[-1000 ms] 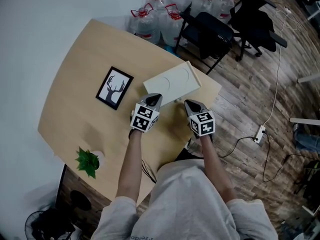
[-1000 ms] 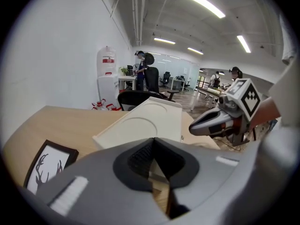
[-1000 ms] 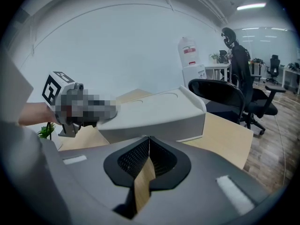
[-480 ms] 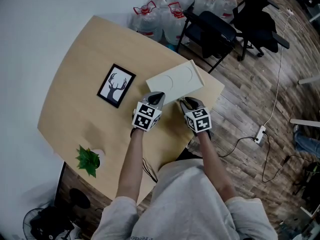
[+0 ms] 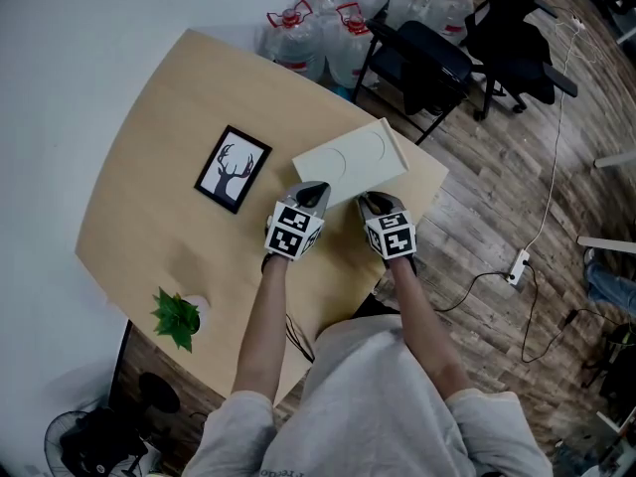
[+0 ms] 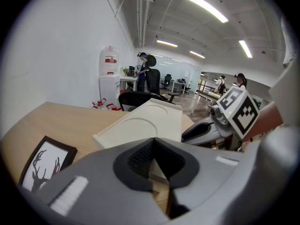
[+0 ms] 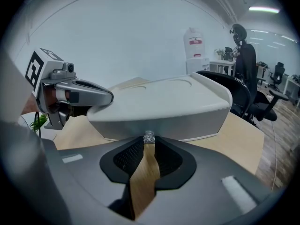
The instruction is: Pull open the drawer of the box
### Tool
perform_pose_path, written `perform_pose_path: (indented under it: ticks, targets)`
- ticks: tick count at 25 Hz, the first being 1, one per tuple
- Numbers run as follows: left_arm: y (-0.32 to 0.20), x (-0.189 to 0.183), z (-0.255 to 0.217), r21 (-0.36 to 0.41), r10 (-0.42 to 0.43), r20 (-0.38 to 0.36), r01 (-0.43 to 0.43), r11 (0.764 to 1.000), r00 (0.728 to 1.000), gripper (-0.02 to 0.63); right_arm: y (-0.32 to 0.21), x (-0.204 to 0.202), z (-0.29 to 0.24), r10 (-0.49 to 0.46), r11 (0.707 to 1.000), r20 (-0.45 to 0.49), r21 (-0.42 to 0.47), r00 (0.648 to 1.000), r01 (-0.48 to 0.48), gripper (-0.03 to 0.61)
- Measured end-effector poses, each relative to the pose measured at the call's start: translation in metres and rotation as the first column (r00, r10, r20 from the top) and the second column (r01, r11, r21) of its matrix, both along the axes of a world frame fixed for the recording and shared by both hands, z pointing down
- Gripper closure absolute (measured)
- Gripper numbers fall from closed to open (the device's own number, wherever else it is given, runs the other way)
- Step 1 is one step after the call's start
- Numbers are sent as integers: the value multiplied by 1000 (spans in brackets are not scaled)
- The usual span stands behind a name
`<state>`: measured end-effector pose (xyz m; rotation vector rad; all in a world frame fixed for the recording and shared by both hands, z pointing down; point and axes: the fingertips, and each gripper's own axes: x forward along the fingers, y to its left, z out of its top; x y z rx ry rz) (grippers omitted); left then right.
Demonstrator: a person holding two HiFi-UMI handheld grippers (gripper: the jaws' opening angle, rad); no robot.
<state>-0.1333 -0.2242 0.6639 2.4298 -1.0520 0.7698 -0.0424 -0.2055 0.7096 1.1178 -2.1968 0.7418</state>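
The person is leaning over a tabletop (image 5: 164, 117) with a tool in each hand. A cream box (image 5: 350, 163) is lying near the tabletop's far right edge, its long front face turned toward the person. The right tool (image 7: 149, 143) is pinching the small clear knob (image 7: 149, 137) on the front of the drawer (image 7: 159, 123). Its jaws are drawn in to a narrow slit, with the knob sitting right at their tips. The drawer front is sitting flush with the box, so it is not yet pulled out. The left tool (image 5: 312, 191) is clenched with nothing between its jaws. Its tip is resting against the box's near left corner, at the top edge.

A framed deer picture (image 5: 233, 170) is lying flat to the left of the box, apart from it. A small green plant (image 5: 175, 319) is standing at the tabletop's near left edge. Water bottles (image 5: 316, 30) and a black chair (image 5: 425, 58) are standing on the floor beyond.
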Motion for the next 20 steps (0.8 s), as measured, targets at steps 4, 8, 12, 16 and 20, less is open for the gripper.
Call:
perform_pose_path:
  ticks: [4,8,12,16,20]
  targets:
    - [0,0,0,-3,0,0,0,1000,1000,561,0,0,1,6,1000,-4,-1,1000,-6,511]
    - [0,0,0,-5,-3,-1,3,1000,1000,561,0,1,0,6,1000,-9,0,1000,-6,511]
    - [-1,0,-1,-7,-4,-3,4,1000,1000,561,0,0,0,9,1000,-11,0,1000,-9,511]
    - [0,-1,-1,-8,-5,-6,5,1000,1000,561,1,0,0,14,1000,-8,-1,1000,-14,511]
    - [-1,0,-1,-6,-5,-5,5,1000,1000,561,1,0,0,15,1000,-8,-3,1000,-15,511]
